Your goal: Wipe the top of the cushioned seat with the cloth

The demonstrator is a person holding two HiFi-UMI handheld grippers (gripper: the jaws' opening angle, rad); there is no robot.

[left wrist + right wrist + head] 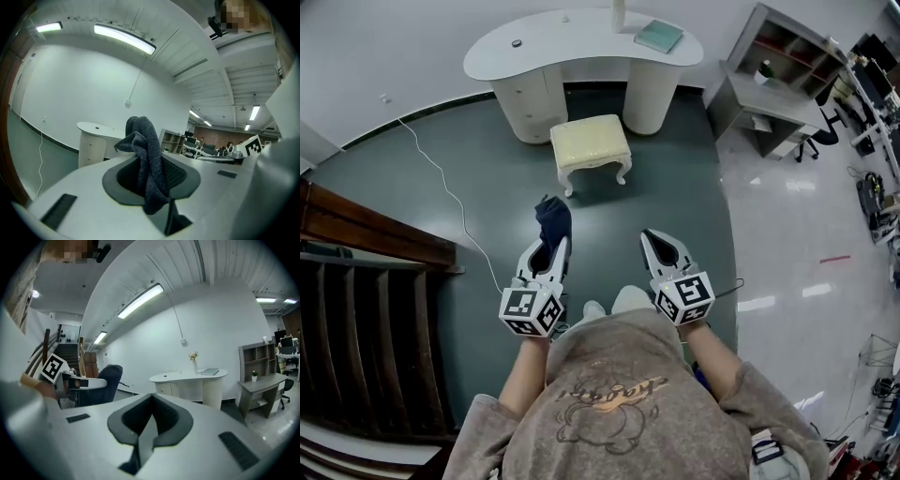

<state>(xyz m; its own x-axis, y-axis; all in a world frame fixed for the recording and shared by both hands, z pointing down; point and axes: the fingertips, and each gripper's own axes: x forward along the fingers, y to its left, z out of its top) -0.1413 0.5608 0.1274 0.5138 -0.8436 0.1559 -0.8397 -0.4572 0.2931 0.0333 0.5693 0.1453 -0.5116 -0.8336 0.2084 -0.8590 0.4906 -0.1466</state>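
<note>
While both claws are held out over the floor, only the left one carries anything.

Left claw: clenched on the dark grey cloth. The cloth is pinched between the pads, bunches up past the tips, and one fold droops back over the pads. Right claw: just to the right of the left one and apart from it, jaws pressed together with nothing between them. Ahead of both claws, and well apart from them and the cloth, the cushioned seat stands on the dark floor, cream top facing up. Beyond the seat is a white curved desk, with a teal book lying towards its right end. Left of the left claw, a thin white cable runs across the floor.
</note>
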